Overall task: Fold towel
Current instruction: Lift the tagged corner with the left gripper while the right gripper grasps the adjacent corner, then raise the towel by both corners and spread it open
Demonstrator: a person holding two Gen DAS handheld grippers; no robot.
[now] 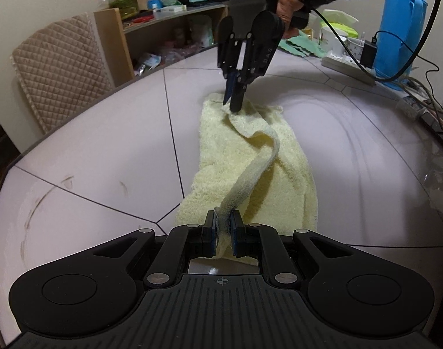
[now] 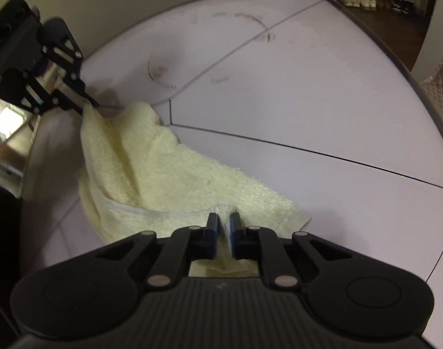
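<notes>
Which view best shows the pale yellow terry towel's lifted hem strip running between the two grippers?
The left wrist view: the pale yellow terry towel shows its hem rising from the left gripper to the right gripper. The right wrist view is blurred and shows mostly the towel's body.

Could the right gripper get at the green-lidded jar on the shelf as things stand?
Probably not: the right gripper is shut on the towel mid-table, and the jar sits on a shelf beyond the table edge.

A lived-in home: a pale dining table (image 1: 99, 157) with a quilted chair cover (image 1: 58, 75), a cluttered wooden shelf (image 1: 163, 29) of jars and packets, cups (image 1: 335, 39), and shoes (image 2: 366, 0) lined along the floor.
</notes>
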